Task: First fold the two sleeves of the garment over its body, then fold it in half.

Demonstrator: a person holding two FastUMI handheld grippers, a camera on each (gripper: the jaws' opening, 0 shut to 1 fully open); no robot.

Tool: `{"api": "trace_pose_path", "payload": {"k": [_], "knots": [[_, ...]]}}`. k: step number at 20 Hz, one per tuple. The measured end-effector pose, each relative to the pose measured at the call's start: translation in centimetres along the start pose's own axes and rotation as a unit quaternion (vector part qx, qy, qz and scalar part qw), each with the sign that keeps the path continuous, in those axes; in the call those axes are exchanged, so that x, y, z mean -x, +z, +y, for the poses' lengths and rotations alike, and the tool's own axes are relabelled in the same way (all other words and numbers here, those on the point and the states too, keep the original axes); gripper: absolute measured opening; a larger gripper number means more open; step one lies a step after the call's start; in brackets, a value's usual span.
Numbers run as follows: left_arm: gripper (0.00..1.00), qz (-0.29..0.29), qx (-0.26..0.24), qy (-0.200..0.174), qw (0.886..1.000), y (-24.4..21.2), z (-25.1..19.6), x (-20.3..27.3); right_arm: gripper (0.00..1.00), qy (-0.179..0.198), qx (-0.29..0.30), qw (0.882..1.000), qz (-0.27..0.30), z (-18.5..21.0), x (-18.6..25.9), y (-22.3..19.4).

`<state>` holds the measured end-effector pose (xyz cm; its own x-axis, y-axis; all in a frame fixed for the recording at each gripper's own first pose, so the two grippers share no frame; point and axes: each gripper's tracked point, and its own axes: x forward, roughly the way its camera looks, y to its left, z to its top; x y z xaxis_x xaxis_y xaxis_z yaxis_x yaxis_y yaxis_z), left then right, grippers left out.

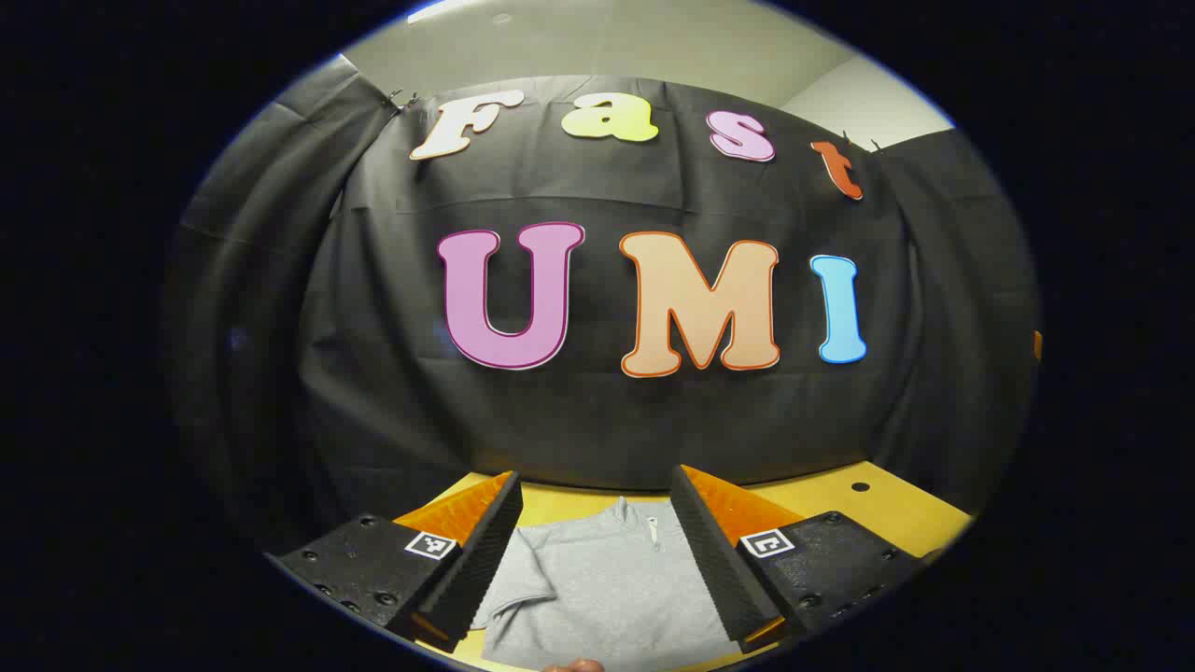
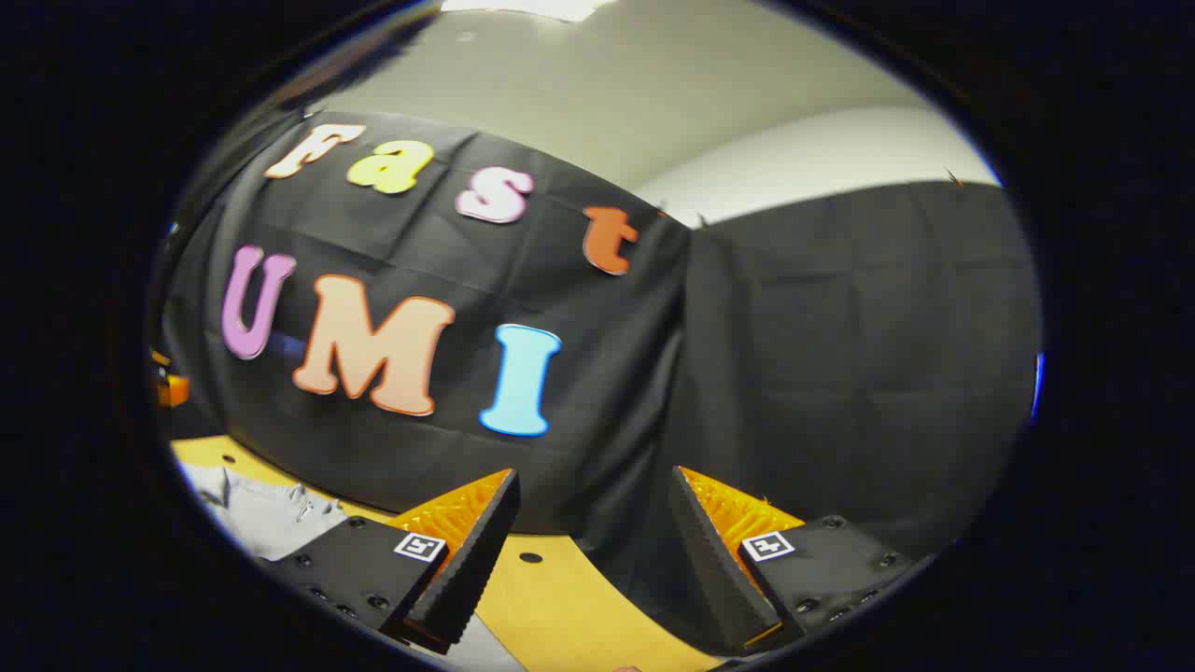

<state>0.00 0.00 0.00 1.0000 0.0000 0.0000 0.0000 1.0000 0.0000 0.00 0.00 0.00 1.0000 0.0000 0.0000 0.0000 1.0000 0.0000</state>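
My left gripper (image 1: 597, 551) hangs spread over the grey zip-collar sweatshirt (image 1: 607, 593) on the yellow wooden table (image 1: 887, 509); my right gripper (image 2: 597, 560) is spread too, empty.

Grey garment (image 1: 607, 583) with short zip collar lies flat on the yellow table (image 1: 887, 509); one sleeve spread sideways

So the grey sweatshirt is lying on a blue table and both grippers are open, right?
Not quite: the table is yellow wood, not blue, as the left gripper view shows. The grey sweatshirt does lie on it, and the left gripper and right gripper both have open jaws.
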Motion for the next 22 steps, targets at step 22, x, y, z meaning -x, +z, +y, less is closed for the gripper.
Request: {"api": "trace_pose_path", "payload": {"k": [22], "knots": [[0.94,-0.035,-0.048,0.066,0.996,2.5,8.5,3.0,0.99,0.195,-0.143,0.963,0.117,21.1,0.1,-4.5]]}}
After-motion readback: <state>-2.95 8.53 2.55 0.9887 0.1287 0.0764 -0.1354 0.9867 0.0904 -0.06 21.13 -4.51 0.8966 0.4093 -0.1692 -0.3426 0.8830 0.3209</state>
